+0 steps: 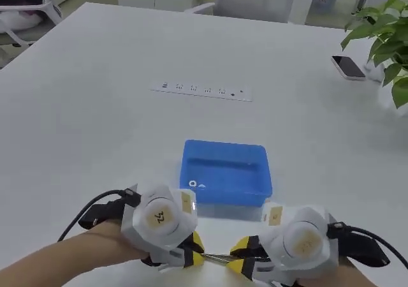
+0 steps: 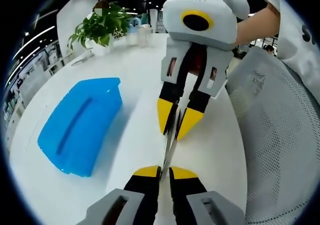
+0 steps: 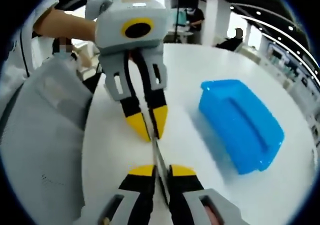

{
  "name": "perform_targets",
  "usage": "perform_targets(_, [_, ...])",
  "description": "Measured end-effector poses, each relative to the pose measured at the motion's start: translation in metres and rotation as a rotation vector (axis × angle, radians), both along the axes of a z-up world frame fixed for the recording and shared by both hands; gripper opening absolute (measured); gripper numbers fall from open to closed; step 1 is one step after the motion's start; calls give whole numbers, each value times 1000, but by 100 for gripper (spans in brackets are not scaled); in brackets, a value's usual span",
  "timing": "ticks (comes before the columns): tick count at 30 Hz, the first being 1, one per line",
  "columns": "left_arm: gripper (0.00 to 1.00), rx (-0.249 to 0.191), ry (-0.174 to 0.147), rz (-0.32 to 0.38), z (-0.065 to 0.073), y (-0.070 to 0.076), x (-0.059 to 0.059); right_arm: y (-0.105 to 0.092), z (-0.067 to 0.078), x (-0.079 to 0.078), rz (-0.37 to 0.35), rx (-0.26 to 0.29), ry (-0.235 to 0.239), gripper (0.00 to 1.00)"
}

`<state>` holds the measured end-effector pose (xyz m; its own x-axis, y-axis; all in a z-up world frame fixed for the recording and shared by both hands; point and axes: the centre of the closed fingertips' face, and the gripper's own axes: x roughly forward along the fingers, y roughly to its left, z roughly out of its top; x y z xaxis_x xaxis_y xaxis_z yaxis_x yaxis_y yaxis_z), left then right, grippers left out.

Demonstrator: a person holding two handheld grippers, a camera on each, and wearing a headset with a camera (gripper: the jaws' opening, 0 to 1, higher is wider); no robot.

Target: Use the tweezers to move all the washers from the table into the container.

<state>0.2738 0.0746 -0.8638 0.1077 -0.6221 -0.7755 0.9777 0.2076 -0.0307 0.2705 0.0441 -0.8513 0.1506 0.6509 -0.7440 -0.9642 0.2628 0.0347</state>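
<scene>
A blue rectangular container (image 1: 226,172) sits on the white table just beyond both grippers. One or two small pale washers (image 1: 192,184) lie at its front left corner, seemingly inside it. Thin metal tweezers (image 1: 217,258) span the gap between the two grippers, which face each other near the table's front edge. My left gripper (image 1: 194,252) is shut on one end of them. My right gripper (image 1: 241,260) is shut on the other end. The left gripper view has its own jaws (image 2: 165,172) pinching the tweezers (image 2: 170,145), with the right gripper (image 2: 177,125) opposite. The right gripper view mirrors this (image 3: 156,171).
A white power strip (image 1: 201,90) lies farther back on the table. A phone (image 1: 348,67) and a green plant (image 1: 386,38) are at the far right. Chairs stand behind the table, and a grey mesh chair (image 2: 280,135) is by the front edge.
</scene>
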Motion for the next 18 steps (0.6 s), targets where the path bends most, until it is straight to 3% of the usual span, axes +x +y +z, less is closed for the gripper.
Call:
perform_targets(2, [10,3,-2,35,2,2,0,-4,11,1,-81,30,36,10])
perform_targets(4, [11,-32,7,88,9,3,-1,-10,23,5,-147,69,28,12])
perform_targets(7, [22,-52,17,173,18,7,-3,-22,35,4,-245,95,58,18])
perform_targets(10, [46,-78,-6,309,33,13,2,-34,50,6,-343,134,49,20])
perform_targets(11, [51,-84,-19,351,39,16,3,-38,53,4,-375,143,67,22])
perform_targets(14, [52,-117,-58,409,57,21,2,-44,61,1,-438,190,75,28])
perform_targets(18, [64,-153,-52,501,77,28,-4,-54,66,-4,-489,199,76,44])
